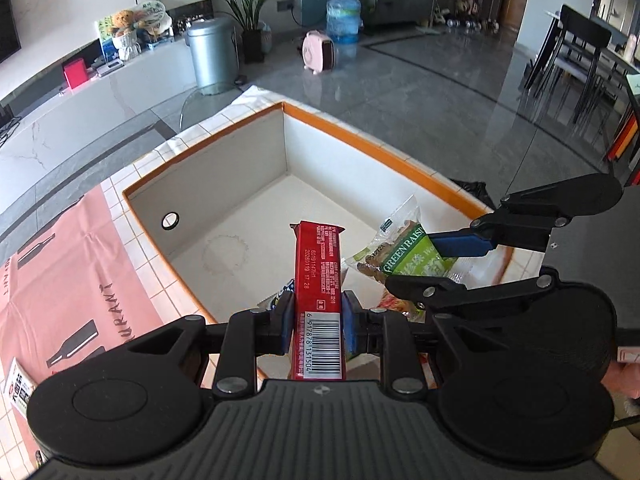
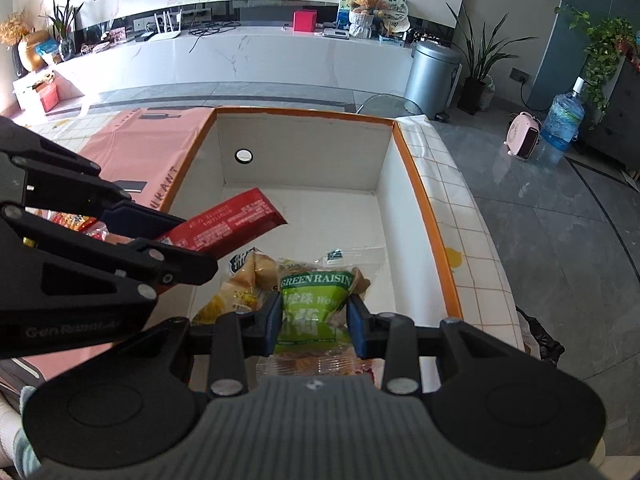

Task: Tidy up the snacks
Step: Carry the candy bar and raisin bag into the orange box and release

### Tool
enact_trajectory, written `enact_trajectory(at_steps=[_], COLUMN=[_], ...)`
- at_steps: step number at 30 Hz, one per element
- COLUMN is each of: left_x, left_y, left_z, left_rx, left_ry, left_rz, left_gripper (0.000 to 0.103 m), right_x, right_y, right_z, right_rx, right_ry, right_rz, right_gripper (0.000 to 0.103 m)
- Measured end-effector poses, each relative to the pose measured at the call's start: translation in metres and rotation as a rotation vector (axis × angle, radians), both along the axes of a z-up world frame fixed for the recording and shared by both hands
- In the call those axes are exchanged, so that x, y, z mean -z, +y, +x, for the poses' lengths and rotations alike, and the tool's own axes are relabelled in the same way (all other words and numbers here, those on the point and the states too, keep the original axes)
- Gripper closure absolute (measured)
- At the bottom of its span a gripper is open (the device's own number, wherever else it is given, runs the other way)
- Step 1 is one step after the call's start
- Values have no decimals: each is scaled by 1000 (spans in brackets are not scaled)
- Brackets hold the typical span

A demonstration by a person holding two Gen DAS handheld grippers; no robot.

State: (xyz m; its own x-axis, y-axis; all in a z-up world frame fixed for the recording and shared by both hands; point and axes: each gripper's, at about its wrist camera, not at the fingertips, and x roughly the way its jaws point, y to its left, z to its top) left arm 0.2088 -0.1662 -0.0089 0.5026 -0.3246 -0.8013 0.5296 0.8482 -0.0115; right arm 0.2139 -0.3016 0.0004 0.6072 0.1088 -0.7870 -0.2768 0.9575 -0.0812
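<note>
A white box with an orange rim [image 1: 400, 156] [image 2: 424, 208] stands open on the table below both grippers. My left gripper [image 1: 318, 320] is shut on a long red snack bar [image 1: 319, 264], which sticks forward over the box. In the right wrist view the left gripper [image 2: 184, 242] comes in from the left with the red bar [image 2: 228, 224]. My right gripper [image 2: 314, 320] is shut on a green raisin bag [image 2: 316, 292] above the box's near end. It also shows at the right of the left wrist view [image 1: 432, 264], holding the raisin bag [image 1: 416, 260].
A yellow snack bag [image 2: 244, 280] lies inside the box at its near end beside other packets. A pink printed cloth [image 1: 60, 264] covers the table left of the box, with a packet [image 1: 18, 384] on it. A black bag [image 2: 540, 344] sits beyond the table's right edge.
</note>
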Motion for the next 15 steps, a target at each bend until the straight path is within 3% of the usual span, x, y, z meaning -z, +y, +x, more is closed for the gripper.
enact_trajectory(at_steps=[15], left_x=[29], left_y=[-18], left_z=[33], left_rx=[14], left_ry=[93], left_rz=[146], left_gripper=[76], right_x=[36], right_y=[5], right_z=[39], right_rx=[-30], right_ry=[70], right_rz=[-97], right_gripper=[71])
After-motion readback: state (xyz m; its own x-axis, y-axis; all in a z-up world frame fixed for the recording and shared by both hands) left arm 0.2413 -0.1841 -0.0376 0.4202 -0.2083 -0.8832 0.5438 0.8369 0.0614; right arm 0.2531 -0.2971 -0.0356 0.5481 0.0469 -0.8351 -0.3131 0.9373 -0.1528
